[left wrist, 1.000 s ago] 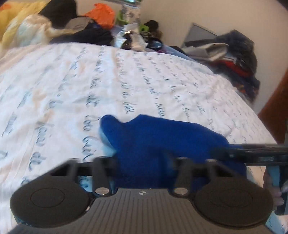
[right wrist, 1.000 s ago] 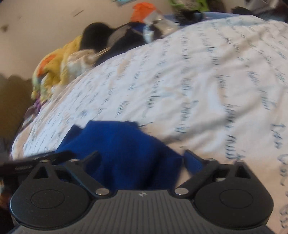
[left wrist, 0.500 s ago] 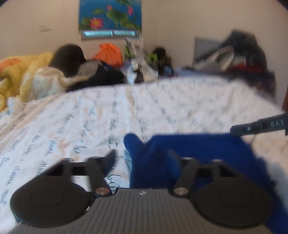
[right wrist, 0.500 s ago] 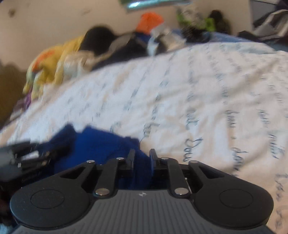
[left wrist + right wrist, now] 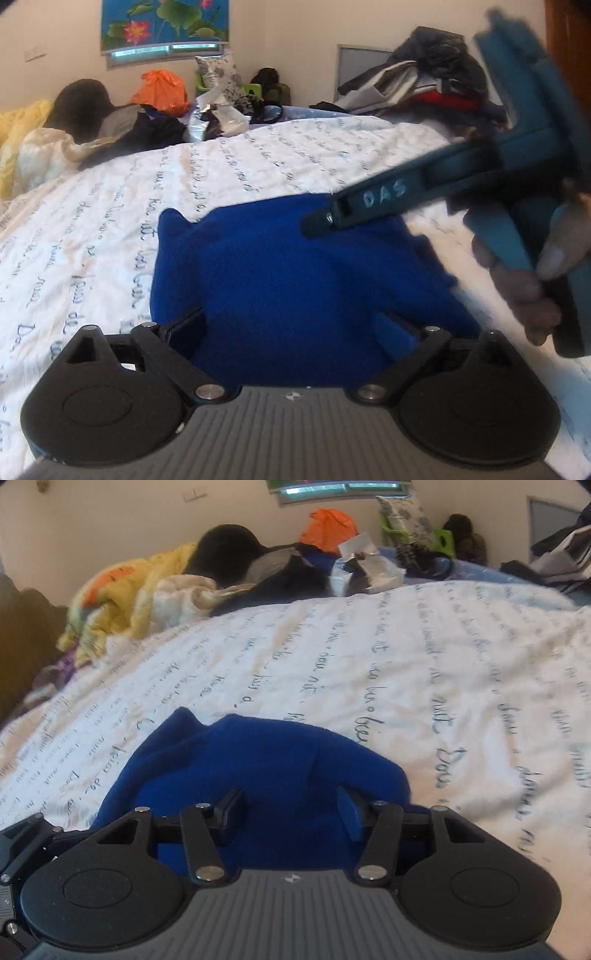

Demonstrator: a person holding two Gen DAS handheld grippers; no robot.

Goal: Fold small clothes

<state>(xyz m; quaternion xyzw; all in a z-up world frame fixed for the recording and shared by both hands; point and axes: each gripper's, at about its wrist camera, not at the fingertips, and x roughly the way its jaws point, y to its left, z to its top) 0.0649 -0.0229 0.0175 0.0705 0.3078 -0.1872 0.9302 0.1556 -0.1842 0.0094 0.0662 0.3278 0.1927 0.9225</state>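
Blue garment (image 5: 295,280) lay on the bed (image 5: 110,206) between both grippers' jaws, just opened, unclamped: left gripper (image 5: 295,332), right gripper (image 5: 291,812).

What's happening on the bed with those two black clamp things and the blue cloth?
A person holds a two-finger gripper in each hand and is folding a small blue garment on the white bedspread. The left gripper has just opened wide and the right gripper has just been opening too. The garment lies bunched between both pairs of fingers, apparently released, not gripped.
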